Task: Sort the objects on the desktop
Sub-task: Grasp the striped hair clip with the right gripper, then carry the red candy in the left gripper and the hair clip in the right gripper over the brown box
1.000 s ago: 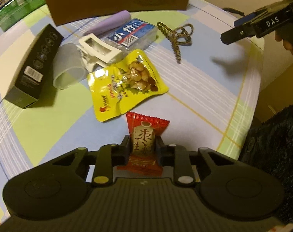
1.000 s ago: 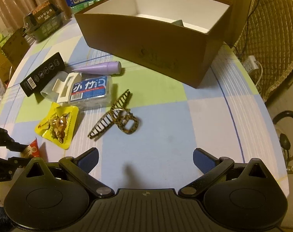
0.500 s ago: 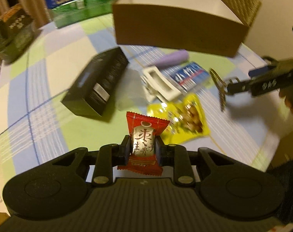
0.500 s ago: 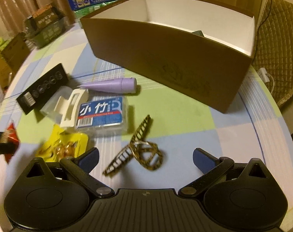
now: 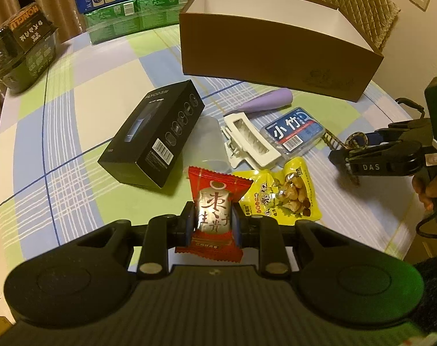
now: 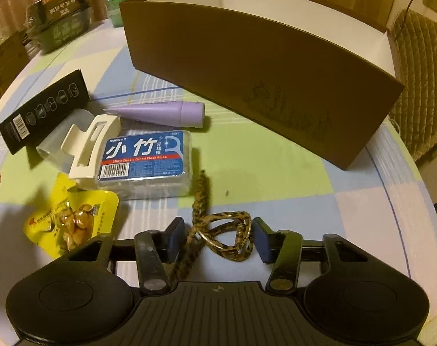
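Left claw (image 5: 212, 222): clamped on red candy packet (image 5: 214, 201), held above the table (image 5: 74, 132). Right claw (image 6: 215, 239): fingers apart, flanking leopard-print hair clip (image 6: 218, 230), contact unclear. Brown box (image 6: 261, 66): far side. Floss-pick case (image 6: 144, 161), yellow snack packet (image 6: 71, 216): near left.

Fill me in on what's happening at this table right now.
A person with a gripper in each hand is sorting clutter on a checked tablecloth. The left gripper is clamped on a red candy packet, held above the table. The right gripper has its fingers on either side of a leopard-print hair claw, not visibly squeezing it yet. A floss-pick box, white hair claw, yellow snack packet, purple cone and black box lie before the open brown box.
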Demonstrator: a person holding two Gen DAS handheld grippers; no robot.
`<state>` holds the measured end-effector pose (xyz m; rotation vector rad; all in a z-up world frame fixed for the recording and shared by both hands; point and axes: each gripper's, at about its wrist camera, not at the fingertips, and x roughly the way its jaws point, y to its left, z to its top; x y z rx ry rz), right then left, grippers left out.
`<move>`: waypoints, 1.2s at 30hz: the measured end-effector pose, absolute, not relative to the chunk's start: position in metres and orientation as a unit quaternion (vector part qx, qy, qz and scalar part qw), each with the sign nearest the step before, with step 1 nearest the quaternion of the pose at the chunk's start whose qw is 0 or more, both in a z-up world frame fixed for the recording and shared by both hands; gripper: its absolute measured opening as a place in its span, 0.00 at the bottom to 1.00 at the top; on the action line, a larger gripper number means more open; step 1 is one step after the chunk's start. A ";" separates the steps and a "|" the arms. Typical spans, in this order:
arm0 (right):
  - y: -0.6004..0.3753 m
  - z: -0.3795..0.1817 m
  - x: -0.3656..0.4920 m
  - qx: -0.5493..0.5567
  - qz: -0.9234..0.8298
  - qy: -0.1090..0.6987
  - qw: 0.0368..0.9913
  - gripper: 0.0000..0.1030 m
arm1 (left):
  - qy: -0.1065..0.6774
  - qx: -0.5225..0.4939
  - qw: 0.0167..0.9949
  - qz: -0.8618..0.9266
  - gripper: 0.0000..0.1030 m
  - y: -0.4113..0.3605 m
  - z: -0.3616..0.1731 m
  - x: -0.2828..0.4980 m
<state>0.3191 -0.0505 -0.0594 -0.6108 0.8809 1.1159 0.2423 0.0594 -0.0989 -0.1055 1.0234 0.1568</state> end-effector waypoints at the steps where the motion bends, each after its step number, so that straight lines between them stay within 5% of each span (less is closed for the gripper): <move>1: -0.052 -0.059 0.320 -0.278 0.504 0.398 0.714 0.41 | 0.489 -0.050 0.868 0.073 0.21 0.059 -0.099 0.243; 22: -0.077 0.011 0.365 -0.225 0.520 0.391 0.726 0.41 | 0.469 -0.033 0.882 0.044 0.21 0.054 -0.077 0.281; 36: -0.020 0.090 0.443 -0.174 0.552 0.324 0.749 0.41 | 0.381 -0.010 0.924 0.028 0.21 0.067 -0.011 0.407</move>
